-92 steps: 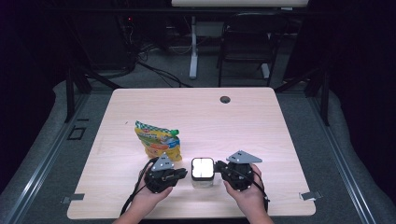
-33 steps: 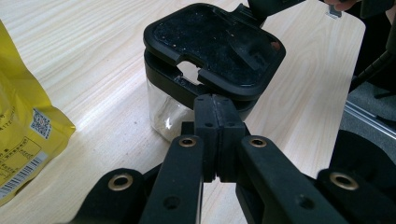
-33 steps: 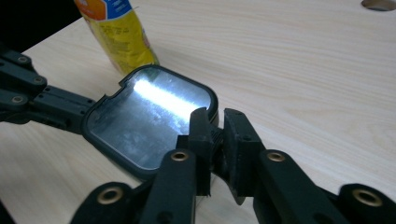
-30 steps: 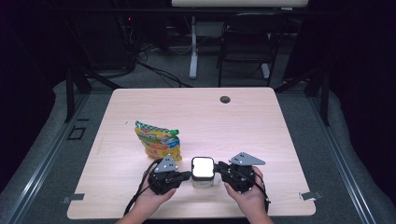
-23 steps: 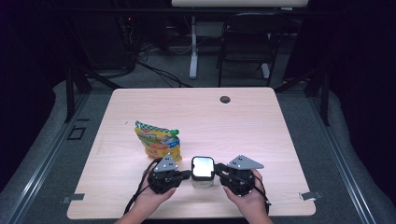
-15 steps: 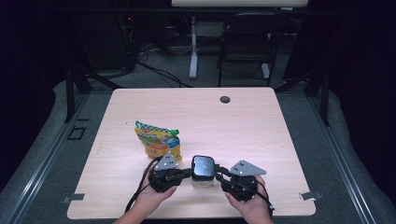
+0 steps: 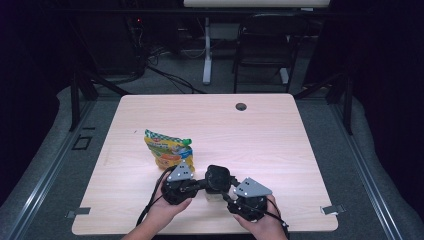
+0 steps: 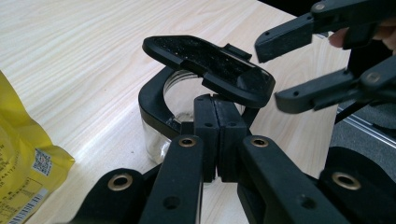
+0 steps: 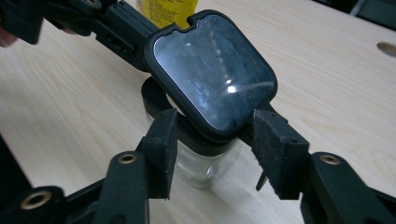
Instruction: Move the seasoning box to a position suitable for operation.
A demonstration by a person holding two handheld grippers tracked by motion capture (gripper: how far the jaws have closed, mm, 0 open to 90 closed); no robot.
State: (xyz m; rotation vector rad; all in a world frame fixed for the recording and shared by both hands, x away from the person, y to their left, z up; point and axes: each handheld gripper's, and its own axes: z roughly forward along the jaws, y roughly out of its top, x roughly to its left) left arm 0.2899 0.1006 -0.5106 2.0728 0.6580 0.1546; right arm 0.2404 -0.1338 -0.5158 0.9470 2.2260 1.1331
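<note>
- The right gripper view looks down on a clear glass jar (image 9: pixel 205 163) with a black collar, standing on the wooden table (image 9: pixel 336 93); its hinged black lid (image 9: pixel 212 72) is tilted up and open, the smooth face turned toward this camera.
- The jar stands directly ahead of the right gripper (image 9: pixel 212 151), partly between its two jaws. The jaws have just been opening and now stand wide apart, one on each side of the collar; I cannot tell whether a pad still brushes the glass.
- In the left gripper view the left gripper (image 8: pixel 215 140) has its jaws pressed together, and they seem to pinch the jar's black collar at its near edge; the lid (image 8: pixel 210 65) hangs tilted just above and beyond them.
- In that view the right gripper's open jaws (image 8: pixel 299 70) reach in from the upper right, near the lid.
- A yellow snack bag (image 7: pixel 169 148) lies on the table just behind the left gripper (image 7: pixel 197 184), apart from the jar.
- In the high view the jar (image 7: pixel 218 181) sits near the table's front edge, between the two grippers, with the right gripper (image 7: pixel 231 194) just beside it.
</note>
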